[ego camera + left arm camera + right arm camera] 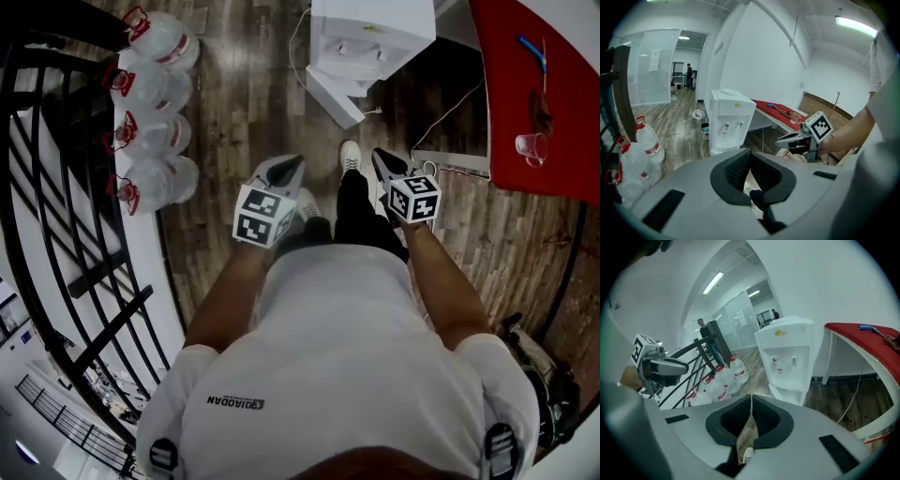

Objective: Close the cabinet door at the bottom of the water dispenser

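Observation:
The white water dispenser (370, 37) stands on the wood floor ahead of me, also shown in the left gripper view (729, 117) and the right gripper view (787, 357). Its bottom cabinet door (336, 97) stands swung out toward me. My left gripper (283, 172) hangs at waist height, well short of the dispenser, jaws shut on nothing. My right gripper (384, 164) is level with it on the other side of my legs, also shut and holding nothing. Each gripper shows in the other's view: the right gripper (783, 140) and the left gripper (680, 366).
Several large water bottles (150, 112) line the floor at the left beside a black railing (56, 187). A red table (544, 84) at the right carries a plastic cup (532, 145). A white cable (450, 112) runs across the floor. My white shoe (349, 155) points at the dispenser.

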`<state>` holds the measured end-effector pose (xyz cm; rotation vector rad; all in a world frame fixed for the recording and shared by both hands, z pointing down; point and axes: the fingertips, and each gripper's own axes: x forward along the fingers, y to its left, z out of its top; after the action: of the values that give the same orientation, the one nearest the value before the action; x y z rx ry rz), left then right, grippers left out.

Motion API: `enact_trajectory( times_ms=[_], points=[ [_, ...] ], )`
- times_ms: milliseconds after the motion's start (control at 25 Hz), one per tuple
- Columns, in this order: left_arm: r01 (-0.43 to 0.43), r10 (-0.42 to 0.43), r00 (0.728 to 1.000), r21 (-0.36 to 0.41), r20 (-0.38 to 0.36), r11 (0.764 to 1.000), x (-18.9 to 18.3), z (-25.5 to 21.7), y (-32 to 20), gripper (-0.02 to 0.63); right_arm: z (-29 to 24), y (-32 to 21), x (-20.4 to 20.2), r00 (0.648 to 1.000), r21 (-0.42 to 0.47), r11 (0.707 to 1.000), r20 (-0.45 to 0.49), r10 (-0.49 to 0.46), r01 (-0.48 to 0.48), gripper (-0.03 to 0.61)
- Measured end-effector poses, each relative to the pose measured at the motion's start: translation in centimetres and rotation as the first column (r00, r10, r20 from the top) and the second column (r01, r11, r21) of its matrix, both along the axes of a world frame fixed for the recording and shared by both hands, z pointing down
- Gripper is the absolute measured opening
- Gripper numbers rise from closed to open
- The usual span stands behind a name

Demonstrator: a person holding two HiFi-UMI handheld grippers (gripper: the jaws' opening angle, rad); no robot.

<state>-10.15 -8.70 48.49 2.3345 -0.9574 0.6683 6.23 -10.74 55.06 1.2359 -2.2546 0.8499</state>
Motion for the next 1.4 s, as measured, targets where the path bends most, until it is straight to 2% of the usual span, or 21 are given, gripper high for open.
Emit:
enact_trajectory(
  times_ms=[360, 400, 440, 480, 720, 1040, 1400],
  points=[
    [0.011, 0.001, 0.997, -0.148, 0.079, 0.989, 3.4, 8.9, -3.5, -0.003, 15.8, -6.1, 3.9, 0.993, -0.147, 0.989, -0.118, -0.027, 0.009, 0.028],
    [0.008, 0.006, 0.996, -0.166, 0.084, 0.986, 3.9, 10.0, -3.7, -0.003, 17.4, -6.4, 4.1, 0.992, -0.166, 0.986, -0.123, -0.028, 0.007, 0.043],
    [0.006, 0.011, 0.996, -0.187, 0.091, 0.982, 4.4, 11.1, -3.8, -0.003, 19.0, -6.7, 4.3, 0.992, -0.185, 0.983, -0.124, -0.030, 0.006, 0.082],
    [0.004, 0.016, 0.995, -0.210, 0.096, 0.978, 4.8, 12.2, -4.0, -0.003, 20.6, -6.9, 4.3, 0.992, -0.206, 0.979, -0.124, -0.033, 0.007, 0.094],
    [0.022, 0.009, 0.995, -0.319, 0.096, 0.948, 6.1, 17.3, -5.2, -0.003, 29.2, -7.5, 4.3, 0.985, -0.333, 0.943, -0.167, -0.054, -0.005, 0.095],
    [0.050, -0.007, 0.994, -0.387, 0.112, 0.921, 5.9, 21.2, -5.6, -0.003, 36.8, -8.6, 4.2, 0.981, -0.422, 0.904, -0.194, -0.014, -0.071, 0.095],
    [0.061, -0.018, 0.994, -0.428, 0.103, 0.902, 6.4, 23.0, -6.4, -0.003, 40.1, -9.4, 3.2, 0.975, -0.457, 0.885, -0.221, -0.013, -0.092, 0.095]
  ],
)
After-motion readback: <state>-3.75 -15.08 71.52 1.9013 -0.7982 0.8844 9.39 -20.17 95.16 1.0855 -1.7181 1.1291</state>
